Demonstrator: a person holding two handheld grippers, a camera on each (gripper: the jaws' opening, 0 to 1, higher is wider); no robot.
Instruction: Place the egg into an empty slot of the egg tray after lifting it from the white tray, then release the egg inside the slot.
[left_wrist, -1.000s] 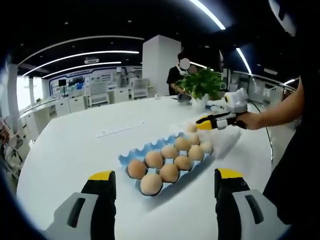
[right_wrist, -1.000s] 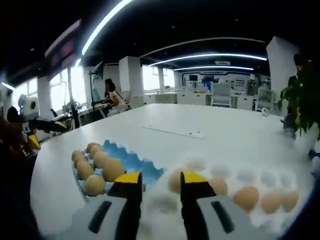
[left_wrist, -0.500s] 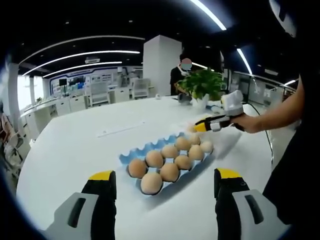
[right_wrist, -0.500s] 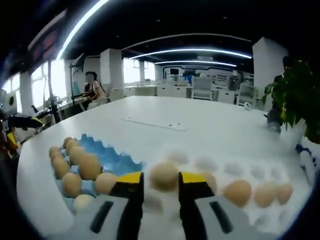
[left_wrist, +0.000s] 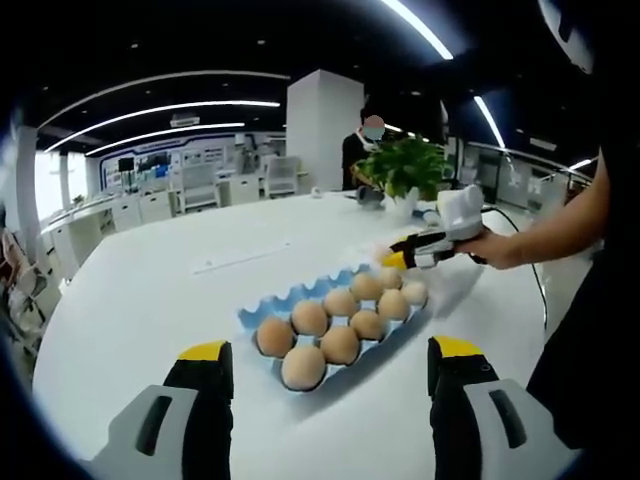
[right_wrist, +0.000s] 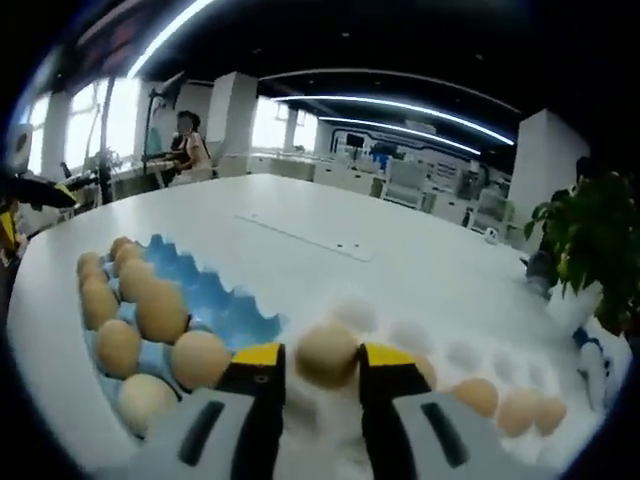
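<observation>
In the right gripper view my right gripper is shut on a brown egg, held above the white tray. A few more eggs lie in that tray at the right. The blue egg tray sits to the left, with several eggs in its near rows and bare slots along its far side. In the left gripper view my left gripper stands open over the table, in front of the blue egg tray. The right gripper shows beyond it, in a person's hand.
A potted green plant stands at the right edge of the white table. A flat pale strip lies on the table farther back. A person stands behind the plant, and another person is at a far desk.
My right gripper closed on an egg in the white tray and lifted it, then swung left toward the blue tray. The left gripper has stayed still.
</observation>
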